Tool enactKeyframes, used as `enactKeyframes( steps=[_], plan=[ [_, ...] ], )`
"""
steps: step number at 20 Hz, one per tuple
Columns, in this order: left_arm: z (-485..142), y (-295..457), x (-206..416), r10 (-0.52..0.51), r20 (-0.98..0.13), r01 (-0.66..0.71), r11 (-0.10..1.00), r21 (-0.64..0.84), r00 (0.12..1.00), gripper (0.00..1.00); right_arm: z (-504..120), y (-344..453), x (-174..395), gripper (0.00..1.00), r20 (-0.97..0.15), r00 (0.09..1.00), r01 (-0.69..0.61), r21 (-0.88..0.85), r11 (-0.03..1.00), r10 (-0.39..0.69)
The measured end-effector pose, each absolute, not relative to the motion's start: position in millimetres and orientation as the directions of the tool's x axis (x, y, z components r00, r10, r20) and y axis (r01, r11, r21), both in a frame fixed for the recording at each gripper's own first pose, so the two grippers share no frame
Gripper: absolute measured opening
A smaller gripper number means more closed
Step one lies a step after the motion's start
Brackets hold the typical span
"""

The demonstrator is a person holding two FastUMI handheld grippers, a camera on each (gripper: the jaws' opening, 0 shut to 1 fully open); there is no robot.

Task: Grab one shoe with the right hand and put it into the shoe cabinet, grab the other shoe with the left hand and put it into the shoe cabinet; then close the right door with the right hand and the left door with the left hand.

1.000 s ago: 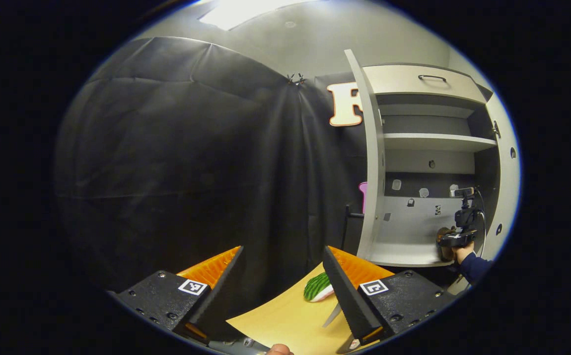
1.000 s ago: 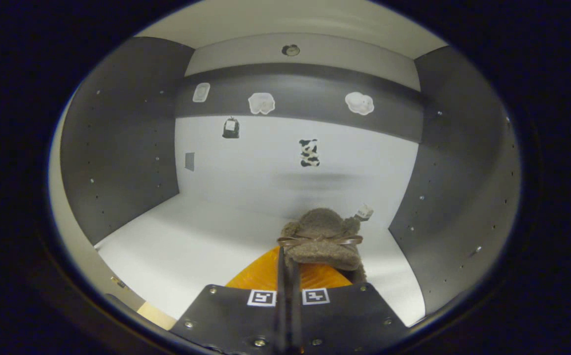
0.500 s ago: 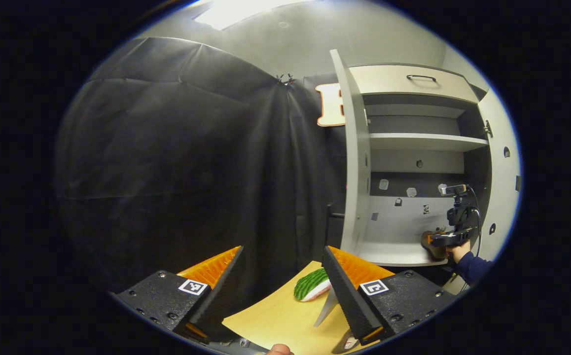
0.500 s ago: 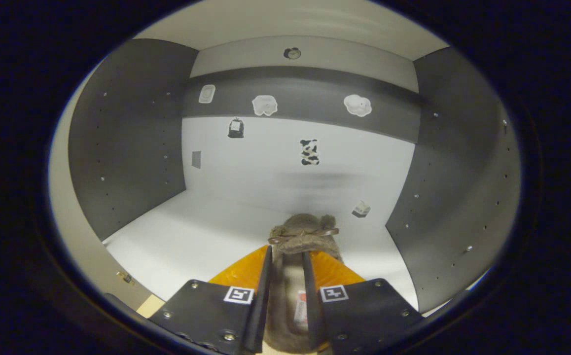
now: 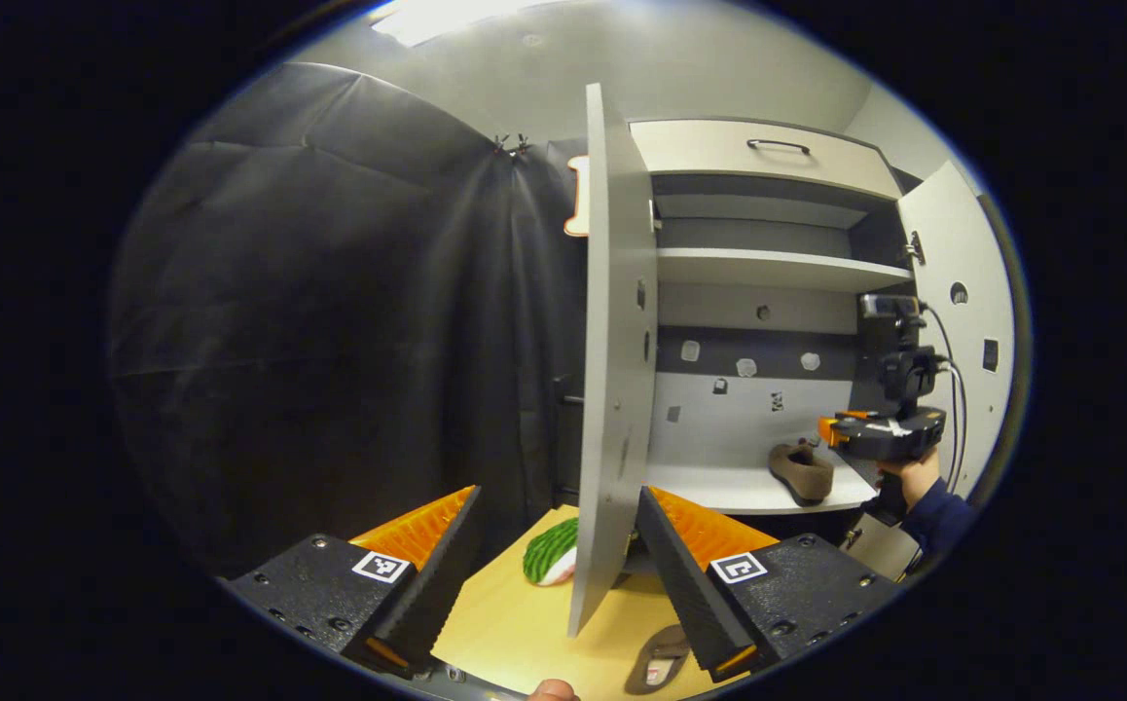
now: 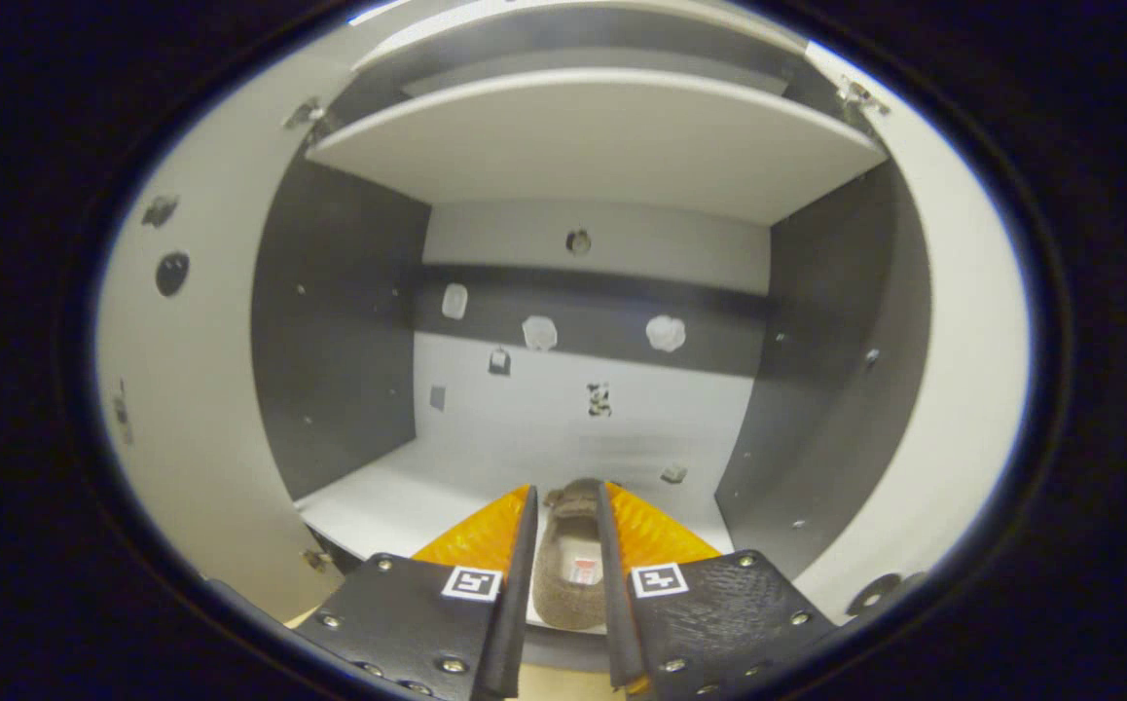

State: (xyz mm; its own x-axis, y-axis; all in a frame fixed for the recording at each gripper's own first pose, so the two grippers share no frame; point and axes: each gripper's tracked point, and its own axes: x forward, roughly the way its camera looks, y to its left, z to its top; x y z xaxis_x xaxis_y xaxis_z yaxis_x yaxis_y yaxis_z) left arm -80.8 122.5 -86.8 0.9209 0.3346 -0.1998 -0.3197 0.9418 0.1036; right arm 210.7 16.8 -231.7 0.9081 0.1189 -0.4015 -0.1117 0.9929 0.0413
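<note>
Right tongs (image 6: 563, 584) released, fingers parted, brown shoe (image 6: 568, 565) visible between them but lying free on the cabinet's bottom shelf (image 6: 398, 501), near its front edge on the right side: first placement judged done. Left tongs (image 5: 554, 555) likewise parted, holding nothing, low over the desk (image 5: 525, 633) below the cabinet, presumably lined up for the second shoe (image 5: 656, 660) lying there. Left door (image 5: 612, 370) stands open, edge-on.

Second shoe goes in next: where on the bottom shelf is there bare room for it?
The bottom shelf lies bare between the cabinet's left wall and the brown shoe, which sits toward the right wall. It is tighter at that right side, where the open right gripper straddles the shoe.
</note>
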Motion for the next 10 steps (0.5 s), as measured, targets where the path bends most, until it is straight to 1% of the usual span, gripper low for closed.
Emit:
enactKeyframes(
  steps=[2,3,4,5,9,10],
  plan=[
    [-100.2,111.6,-78.3,0.298,-0.229,-0.282,0.954,0.099,0.927,0.97,-193.1,10.9,193.7,0.33,-0.346,0.931,-0.109,0.047,0.993,0.119],
    [-107.5,106.1,-76.8,0.279,-0.244,-0.262,0.96,0.098,0.929,0.97,-176.4,9.5,183.6,0.36,-0.323,0.938,-0.111,0.053,0.992,0.122],
    [-116.1,100.4,-76.0,0.258,-0.259,-0.24,0.966,0.096,0.931,0.94,-160.5,8.5,174.3,0.34,-0.31,0.942,-0.114,0.067,0.991,0.129],
    [-126.9,94.7,-74.0,0.231,-0.279,-0.215,0.973,0.087,0.932,0.96,-145.3,7.4,158.1,0.33,-0.299,0.944,-0.119,0.084,0.989,0.139],
    [-188.3,70.3,-74.6,0.126,-0.417,-0.123,0.992,0.035,0.9,0.97,-74.6,-6.4,119.3,0.34,-0.221,0.964,-0.131,0.086,0.988,0.147],
    [-208.5,65.2,-77.0,0.099,-0.459,-0.101,0.995,0.02,0.883,0.97,-57.3,-12.1,109.2,0.32,-0.2,0.969,-0.129,0.079,0.989,0.142]
  ],
)
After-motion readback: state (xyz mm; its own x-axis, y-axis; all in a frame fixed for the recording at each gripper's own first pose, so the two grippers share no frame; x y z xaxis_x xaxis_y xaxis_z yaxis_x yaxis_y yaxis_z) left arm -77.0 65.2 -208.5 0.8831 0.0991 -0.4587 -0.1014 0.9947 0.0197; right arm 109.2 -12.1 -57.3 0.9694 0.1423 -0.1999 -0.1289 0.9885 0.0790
